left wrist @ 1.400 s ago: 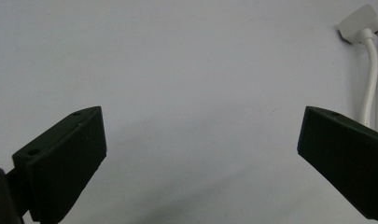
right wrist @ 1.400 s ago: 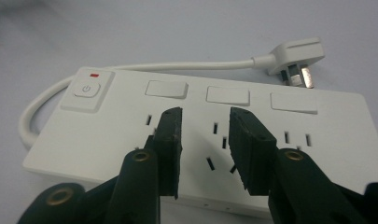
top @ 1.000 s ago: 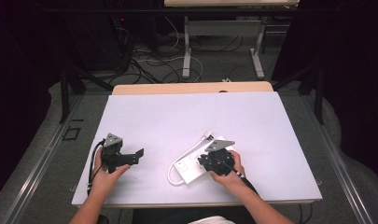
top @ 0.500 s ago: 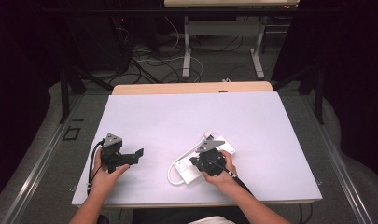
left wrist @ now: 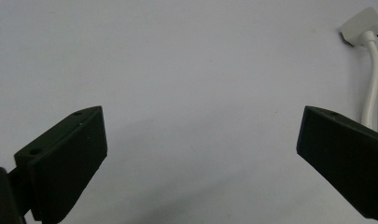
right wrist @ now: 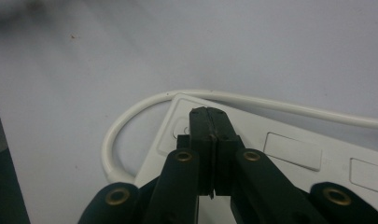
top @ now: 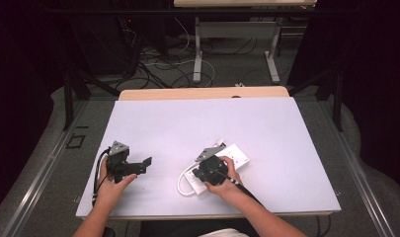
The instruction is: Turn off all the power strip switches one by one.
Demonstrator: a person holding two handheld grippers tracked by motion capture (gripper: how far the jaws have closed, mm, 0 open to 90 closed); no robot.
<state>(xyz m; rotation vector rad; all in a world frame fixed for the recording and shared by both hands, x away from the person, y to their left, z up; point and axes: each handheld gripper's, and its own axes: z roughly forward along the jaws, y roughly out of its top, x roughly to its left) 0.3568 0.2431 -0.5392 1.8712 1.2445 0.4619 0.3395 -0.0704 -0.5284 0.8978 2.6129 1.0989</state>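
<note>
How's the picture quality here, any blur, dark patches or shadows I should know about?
High view: table evenly lit, surroundings nearly black. Left gripper view: left gripper jaws sharp, faint shadow beneath them. Right gripper view: right gripper and power strip clear, a dark smear blurs the top left corner.

No readable text or labels anywhere.

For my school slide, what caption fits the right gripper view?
Shut black claw pressing its tip on a flat white plastic power strip.
</note>
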